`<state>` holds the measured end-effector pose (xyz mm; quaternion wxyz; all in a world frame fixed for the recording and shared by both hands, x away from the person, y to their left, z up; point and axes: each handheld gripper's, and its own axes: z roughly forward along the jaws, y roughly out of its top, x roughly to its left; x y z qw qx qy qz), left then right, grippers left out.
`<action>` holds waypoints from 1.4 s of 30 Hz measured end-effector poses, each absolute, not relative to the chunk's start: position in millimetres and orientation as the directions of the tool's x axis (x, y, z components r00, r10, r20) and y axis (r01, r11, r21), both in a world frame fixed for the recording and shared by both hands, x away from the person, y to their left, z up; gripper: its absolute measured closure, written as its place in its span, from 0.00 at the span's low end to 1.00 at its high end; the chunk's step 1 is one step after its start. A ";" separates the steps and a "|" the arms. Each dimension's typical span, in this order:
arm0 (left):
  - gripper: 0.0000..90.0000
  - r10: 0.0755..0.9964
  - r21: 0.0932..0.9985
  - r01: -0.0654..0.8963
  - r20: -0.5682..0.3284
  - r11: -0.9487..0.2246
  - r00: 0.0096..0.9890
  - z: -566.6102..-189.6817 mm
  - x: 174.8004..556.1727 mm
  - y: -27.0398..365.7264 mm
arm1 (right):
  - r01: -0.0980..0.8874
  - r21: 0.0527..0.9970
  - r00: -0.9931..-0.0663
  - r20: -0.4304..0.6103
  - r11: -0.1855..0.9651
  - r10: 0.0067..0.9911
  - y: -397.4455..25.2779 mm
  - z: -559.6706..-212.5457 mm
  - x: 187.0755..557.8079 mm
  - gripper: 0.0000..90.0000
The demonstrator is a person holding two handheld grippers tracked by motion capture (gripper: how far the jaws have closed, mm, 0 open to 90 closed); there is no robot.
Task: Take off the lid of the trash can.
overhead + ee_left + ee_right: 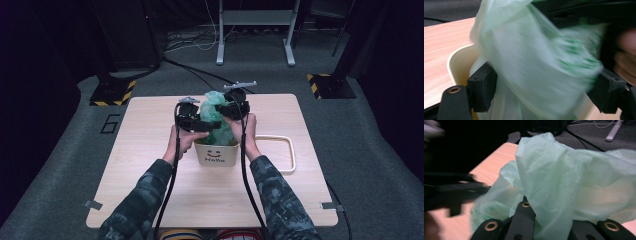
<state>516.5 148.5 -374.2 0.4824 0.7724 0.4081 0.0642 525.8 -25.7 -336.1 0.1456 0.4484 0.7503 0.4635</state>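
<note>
**Two hand-held grippers working a green bag at a small bin**

While a person in camouflage sleeves stands at the near side of a pale wooden table (150, 190), each hand holds a black gripper over a small cream bin (216, 154) printed with a smiling face and the word "Hello". A thin, translucent green plastic bag (216, 112) rises out of the bin, bunched and crumpled between the two tools. The left gripper (192, 120) sits at the bag's left side; in the left gripper view its jaws stand wide apart with the bag (534, 67) billowing between them, over the bin's rim (454, 56). The right gripper (234, 106) is at the bag's upper right; in the right gripper view the bag (564, 182) drapes over its jaws and hides them, so I cannot tell whether they are clenched. A cream loop-shaped frame (290, 150) lies flat on the table just right of the bin.
</note>
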 end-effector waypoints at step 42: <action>0.97 0.729 0.827 0.540 -0.270 -0.160 0.629 -359.1 516.2 149.8 | 0.564 0.809 -0.486 0.167 0.163 0.858 -64.4 -344.9 517.3 0.49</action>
